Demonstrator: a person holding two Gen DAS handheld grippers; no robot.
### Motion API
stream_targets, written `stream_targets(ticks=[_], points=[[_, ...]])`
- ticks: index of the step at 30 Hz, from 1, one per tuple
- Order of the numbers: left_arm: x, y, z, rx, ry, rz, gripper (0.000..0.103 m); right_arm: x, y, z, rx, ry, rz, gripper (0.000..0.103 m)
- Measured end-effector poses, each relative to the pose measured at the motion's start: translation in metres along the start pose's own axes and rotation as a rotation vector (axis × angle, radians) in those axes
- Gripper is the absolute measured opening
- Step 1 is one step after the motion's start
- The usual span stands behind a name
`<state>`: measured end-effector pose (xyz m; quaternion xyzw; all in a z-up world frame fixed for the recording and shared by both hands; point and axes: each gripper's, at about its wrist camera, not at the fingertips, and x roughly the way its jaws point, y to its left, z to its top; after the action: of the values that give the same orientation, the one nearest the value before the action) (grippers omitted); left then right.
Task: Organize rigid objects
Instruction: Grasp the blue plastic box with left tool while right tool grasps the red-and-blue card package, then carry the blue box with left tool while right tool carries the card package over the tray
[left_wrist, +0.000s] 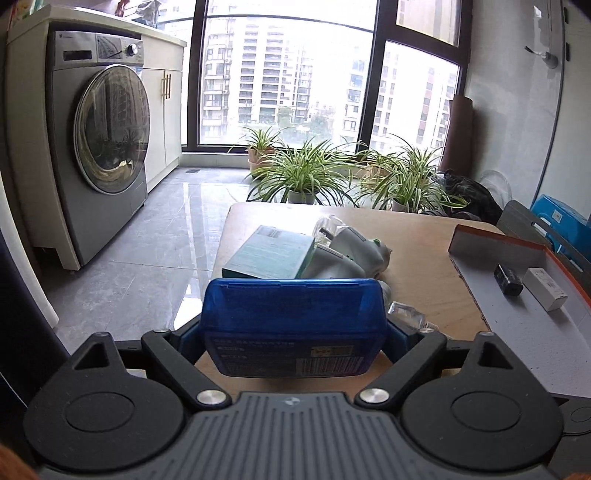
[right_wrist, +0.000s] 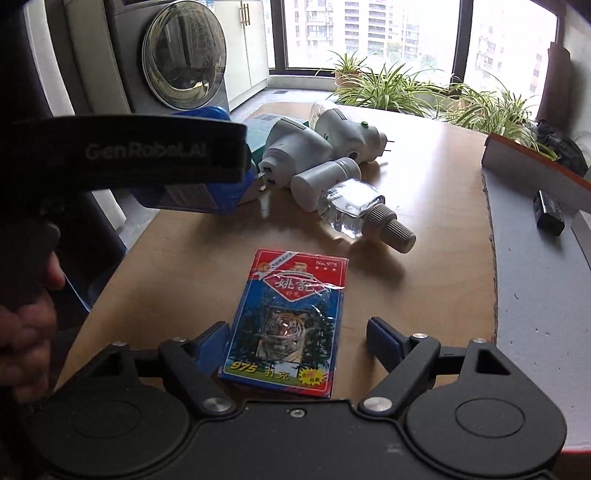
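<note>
Meanwhile left gripper (left_wrist: 293, 325) clamps the blue box (left_wrist: 293, 325) clear; right gripper (right_wrist: 295, 339) straddles the card pack (right_wrist: 286, 321), pads not yet touching.

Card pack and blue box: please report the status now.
Left tool shut on blue box. Right tool open, straddling card pack, right pad clear. White plug-ins beyond, not blocking.

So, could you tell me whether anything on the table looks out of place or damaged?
The clear refill bottle lies on its side beside a toppled white cap, and the two white plug-in units are heaped against a green box. The card pack's wrapper looks torn. No spill is visible.
</note>
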<state>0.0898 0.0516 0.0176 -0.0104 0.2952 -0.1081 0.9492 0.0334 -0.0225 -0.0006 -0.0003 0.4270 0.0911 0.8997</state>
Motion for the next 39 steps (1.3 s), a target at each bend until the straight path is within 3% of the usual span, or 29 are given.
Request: stream_targets(ticks=[6, 14, 27, 39], points=[[-0.009, -0.003, -0.003, -0.030, 0.009, 0.007, 0.093, -0.010, -0.020, -0.001, 0.061, 0.001, 0.009, 0.071], [-0.024, -0.019, -0.004, -0.058, -0.001, -0.033, 0.093, -0.053, -0.070, -0.003, 0.132, -0.102, -0.075, 0.071], [-0.019, -0.110, -0.001, 0.045, -0.004, -0.188, 0.093, -0.117, -0.182, -0.019, 0.292, -0.192, -0.255, 0.071], [0.001, -0.188, 0.012, 0.123, 0.013, -0.287, 0.093, -0.146, -0.244, -0.032, 0.382, -0.242, -0.305, 0.071]])
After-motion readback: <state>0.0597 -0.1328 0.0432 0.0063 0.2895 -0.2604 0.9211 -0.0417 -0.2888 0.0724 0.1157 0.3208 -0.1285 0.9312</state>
